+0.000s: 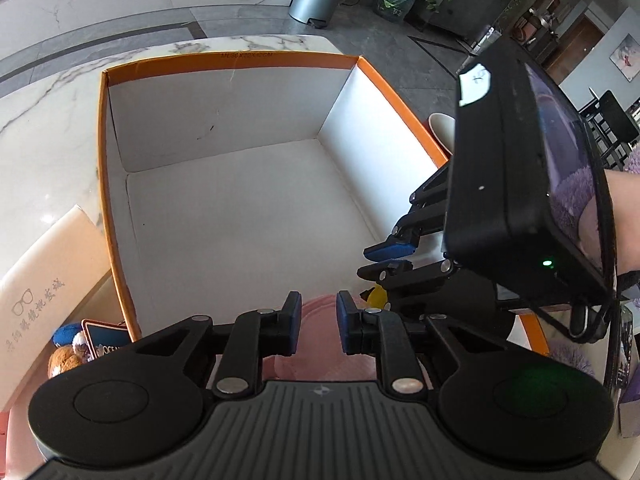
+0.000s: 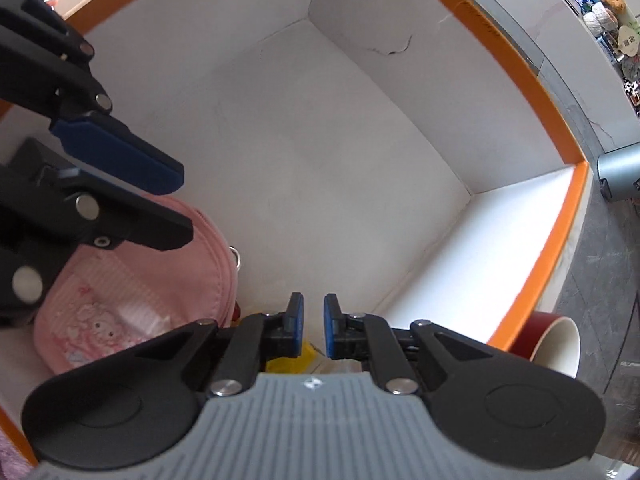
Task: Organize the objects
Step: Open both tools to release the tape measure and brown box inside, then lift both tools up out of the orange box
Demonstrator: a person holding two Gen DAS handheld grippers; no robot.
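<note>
Both your grippers hang over the near corner of the orange-rimmed box (image 1: 240, 184). Your left gripper (image 1: 318, 322) and right gripper (image 2: 313, 325) each have fingers nearly together, gripping nothing. The pink pouch (image 2: 132, 300) already lies inside, so you seem to be between placements; next, lift clear and fetch another item. Farther off, the beige case (image 1: 48, 280) carries a glasses logo and Chinese writing I can't read.

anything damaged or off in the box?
Minor: the orange box has a short dark crack or tear in its white inner wall near the far corner. The red mug outside lies on its side. The pink pouch looks fine.
</note>
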